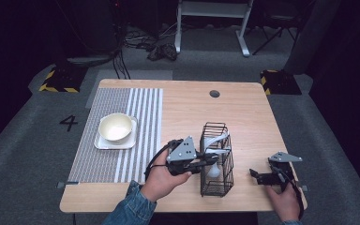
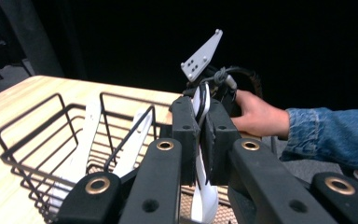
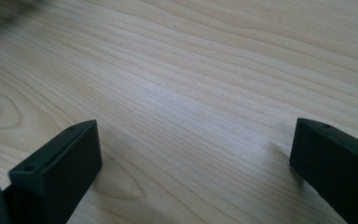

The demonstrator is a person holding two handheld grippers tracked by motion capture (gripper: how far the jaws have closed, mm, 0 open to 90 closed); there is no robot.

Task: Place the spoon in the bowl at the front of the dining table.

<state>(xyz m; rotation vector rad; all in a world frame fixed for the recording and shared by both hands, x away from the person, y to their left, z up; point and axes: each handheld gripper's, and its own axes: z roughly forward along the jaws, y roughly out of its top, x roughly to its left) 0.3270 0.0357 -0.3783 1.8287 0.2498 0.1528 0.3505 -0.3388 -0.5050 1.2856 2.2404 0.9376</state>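
Note:
A black wire basket [image 1: 217,158] stands on the wooden table near its front edge, with white utensils [image 1: 214,140] leaning inside it. My left gripper [image 1: 210,162] reaches into the basket from the left and is shut on the handle of a white spoon [image 1: 213,171]. In the left gripper view the pads [image 2: 185,135] pinch the thin spoon [image 2: 199,205] edge-on, and the basket [image 2: 37,135] with two more white utensils [image 2: 86,140] lies to the left. My right gripper [image 1: 255,175] rests low at the front right of the table, open, with bare wood between its fingertips [image 3: 58,163].
A cream bowl [image 1: 116,127] sits on a square white plate [image 1: 102,143] on a striped grey mat [image 1: 140,117] at the table's left. A round hole [image 1: 214,93] is near the far edge. The person's right hand [image 2: 256,114] is behind the basket.

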